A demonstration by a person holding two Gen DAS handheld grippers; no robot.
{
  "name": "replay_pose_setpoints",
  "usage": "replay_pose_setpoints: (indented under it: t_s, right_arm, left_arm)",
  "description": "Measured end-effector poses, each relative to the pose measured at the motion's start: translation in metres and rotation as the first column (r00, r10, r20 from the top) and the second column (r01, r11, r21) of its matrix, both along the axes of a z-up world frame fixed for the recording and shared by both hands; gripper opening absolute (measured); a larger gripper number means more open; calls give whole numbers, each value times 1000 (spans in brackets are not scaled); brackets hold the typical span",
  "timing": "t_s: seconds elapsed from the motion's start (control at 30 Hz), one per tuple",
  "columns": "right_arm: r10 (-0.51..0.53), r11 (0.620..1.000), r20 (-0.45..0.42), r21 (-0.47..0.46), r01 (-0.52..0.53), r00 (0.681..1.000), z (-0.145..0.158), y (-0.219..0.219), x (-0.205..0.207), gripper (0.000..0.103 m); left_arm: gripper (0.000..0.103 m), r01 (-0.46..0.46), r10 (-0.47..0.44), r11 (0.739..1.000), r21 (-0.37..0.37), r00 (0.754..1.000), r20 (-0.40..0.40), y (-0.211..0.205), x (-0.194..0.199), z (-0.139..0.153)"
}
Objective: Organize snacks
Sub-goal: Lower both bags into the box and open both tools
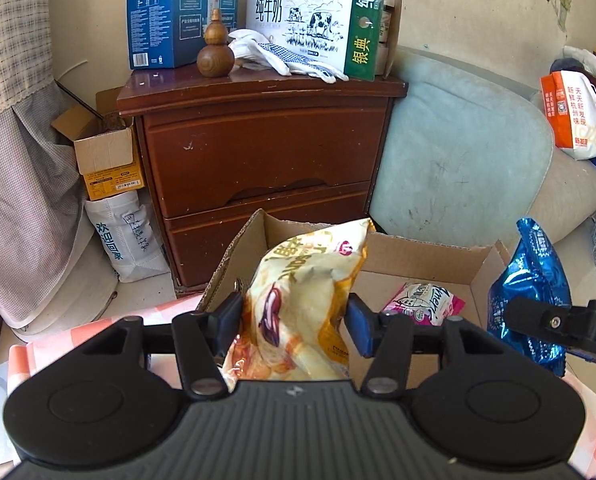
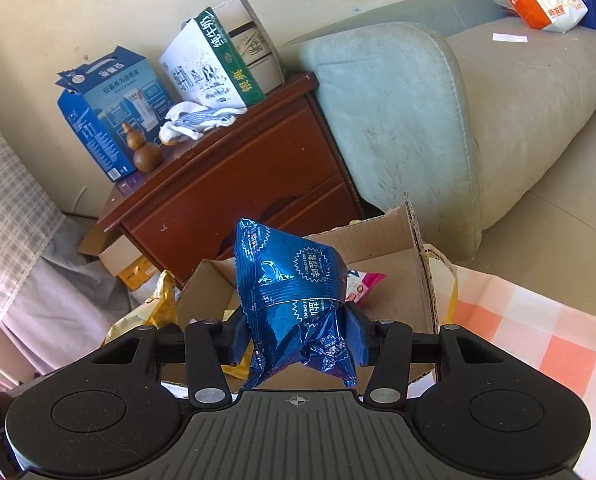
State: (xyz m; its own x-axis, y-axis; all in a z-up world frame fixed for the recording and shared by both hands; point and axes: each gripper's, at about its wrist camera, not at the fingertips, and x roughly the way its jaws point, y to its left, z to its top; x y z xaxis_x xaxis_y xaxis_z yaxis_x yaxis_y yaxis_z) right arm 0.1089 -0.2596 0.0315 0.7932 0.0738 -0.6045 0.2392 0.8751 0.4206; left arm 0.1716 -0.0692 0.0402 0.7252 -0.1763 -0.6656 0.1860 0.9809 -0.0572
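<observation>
The left gripper [image 1: 294, 320] pinches a yellow snack bag [image 1: 302, 300] and the right gripper [image 2: 298, 334] pinches a blue snack bag [image 2: 294, 292]. Both bags are held over the open cardboard box [image 1: 418, 258] just beyond the jaws, probably for dropping in beside a pink packet [image 1: 426, 304].

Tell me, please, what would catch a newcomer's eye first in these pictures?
Two snack bags held up over an open cardboard box: a yellow bag clamped in the left gripper and a shiny blue bag in the right gripper. Behind stands a dark red nightstand with a cow-printed milk carton on top.
</observation>
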Motion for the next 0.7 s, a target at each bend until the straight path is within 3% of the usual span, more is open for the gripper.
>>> replay_pose_setpoints:
  t_s: [0.07,0.13,0.2,0.43,0.7]
  right_arm:
    - [-20,1000,-22,-8,20,1000,-4,0,5,51]
    - [-23,1000,-34,-18,22,999,-7,1,7,54]
    - [-13,1000,-40,-26,12,999,-8,4,8,59]
    - [14,998,-54,-65,-17,998,-3,12,1,69]
    - [37,994,-100,-101,-47,994,-5,17,-8,71]
  left_arm:
    - [57,0,0,1000,0,1000,-11,-3,3,-7]
    - [74,5,-5,1000,13,1000,-16,-5,2,-10]
    - [82,6,-6,999,34,1000,1,-6,-2,-10]
    - [84,-1,1,997,73,1000,4,4,-15,-3]
    - [86,-1,3,991,135,1000,-14,8,-32,-1]
